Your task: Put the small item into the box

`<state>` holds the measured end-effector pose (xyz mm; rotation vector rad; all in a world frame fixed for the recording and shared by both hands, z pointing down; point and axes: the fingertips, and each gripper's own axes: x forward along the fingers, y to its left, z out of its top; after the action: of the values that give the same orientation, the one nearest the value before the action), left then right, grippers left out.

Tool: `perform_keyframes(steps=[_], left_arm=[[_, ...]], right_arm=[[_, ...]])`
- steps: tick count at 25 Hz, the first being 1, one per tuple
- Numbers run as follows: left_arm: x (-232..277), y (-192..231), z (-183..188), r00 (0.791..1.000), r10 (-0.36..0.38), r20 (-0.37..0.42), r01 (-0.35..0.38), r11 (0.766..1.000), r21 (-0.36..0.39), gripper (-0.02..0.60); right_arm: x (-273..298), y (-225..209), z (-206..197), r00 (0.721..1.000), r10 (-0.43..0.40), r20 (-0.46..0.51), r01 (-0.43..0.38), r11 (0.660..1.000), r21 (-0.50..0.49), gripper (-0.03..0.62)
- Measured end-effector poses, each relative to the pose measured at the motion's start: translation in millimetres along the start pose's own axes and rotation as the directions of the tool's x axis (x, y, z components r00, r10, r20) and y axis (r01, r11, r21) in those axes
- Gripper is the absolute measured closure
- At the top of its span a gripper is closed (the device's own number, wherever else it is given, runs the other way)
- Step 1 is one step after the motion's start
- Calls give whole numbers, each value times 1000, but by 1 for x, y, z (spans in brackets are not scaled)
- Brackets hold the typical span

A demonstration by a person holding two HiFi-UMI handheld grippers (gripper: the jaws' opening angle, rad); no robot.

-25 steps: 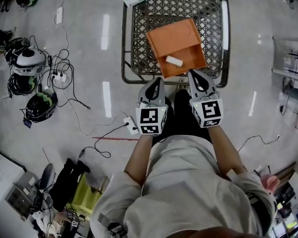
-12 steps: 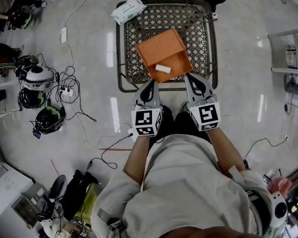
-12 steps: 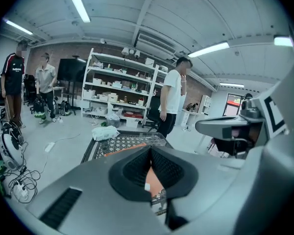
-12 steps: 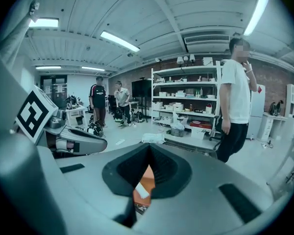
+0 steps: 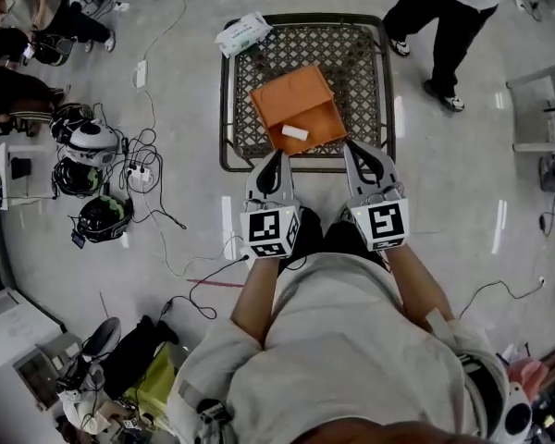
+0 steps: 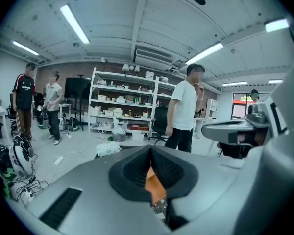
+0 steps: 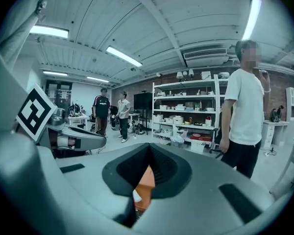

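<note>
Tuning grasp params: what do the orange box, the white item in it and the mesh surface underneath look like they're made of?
Orange box: plastic or coated card, can't settle which; matte, flat even colour, thin walls.
Small white item: too small to tell; pale, smooth, oblong.
Mesh surface: probably dark metal; open lattice inside a rounded frame.

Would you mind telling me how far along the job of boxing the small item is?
Done: the small white item lies inside the orange box on the mesh table. In hand: nothing; left gripper and right gripper are shut and empty. Left: nothing visible.
</note>
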<state>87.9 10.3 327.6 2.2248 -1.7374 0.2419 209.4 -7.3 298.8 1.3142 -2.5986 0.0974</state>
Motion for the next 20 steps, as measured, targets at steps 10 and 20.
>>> perform_keyframes(steps=[10, 20], left_arm=[[-31, -23, 54, 991, 22, 128, -32, 996, 82, 572], [-42, -35, 92, 979, -55, 196, 32, 993, 117, 572]], right_arm=[[-39, -11, 46, 991, -15, 136, 20, 999, -36, 591], [-59, -13, 86, 973, -107, 205, 111, 994, -9, 591]])
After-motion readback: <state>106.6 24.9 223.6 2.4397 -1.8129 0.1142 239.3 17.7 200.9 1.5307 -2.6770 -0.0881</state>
